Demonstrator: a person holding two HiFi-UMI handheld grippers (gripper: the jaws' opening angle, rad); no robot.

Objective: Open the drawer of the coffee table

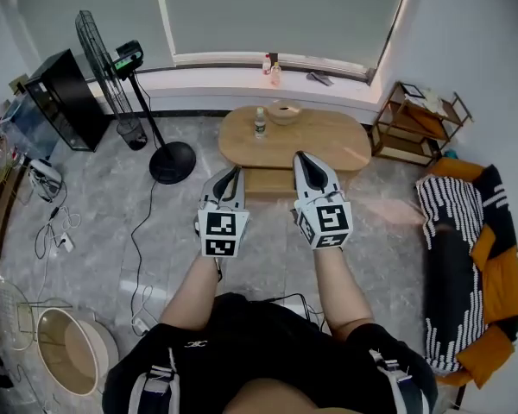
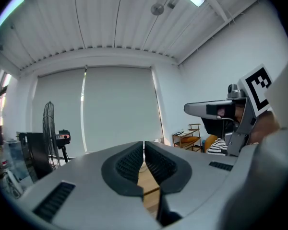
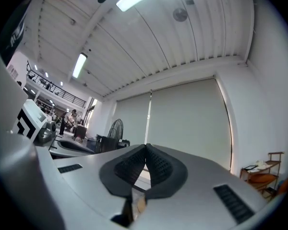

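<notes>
The oval wooden coffee table (image 1: 328,141) stands on the grey floor ahead of me, with a small bottle (image 1: 260,123) and a bowl (image 1: 284,111) on it. Its drawer (image 1: 269,182) shows as a wooden rectangle under the table's near edge, between my two grippers' tips. My left gripper (image 1: 236,172) (image 2: 144,144) and right gripper (image 1: 299,155) (image 3: 145,148) are held side by side in the air, pointing at the table. Both are shut with nothing between the pads. Neither touches the table or drawer. The right gripper's body (image 2: 216,110) shows in the left gripper view.
A standing fan (image 1: 108,63) with a round base (image 1: 173,162) and a black cabinet (image 1: 65,97) are at the left, with cables on the floor. A wooden shelf (image 1: 414,123) is right of the table. A striped and orange seat (image 1: 466,266) lies at the right, a basket (image 1: 69,352) at lower left.
</notes>
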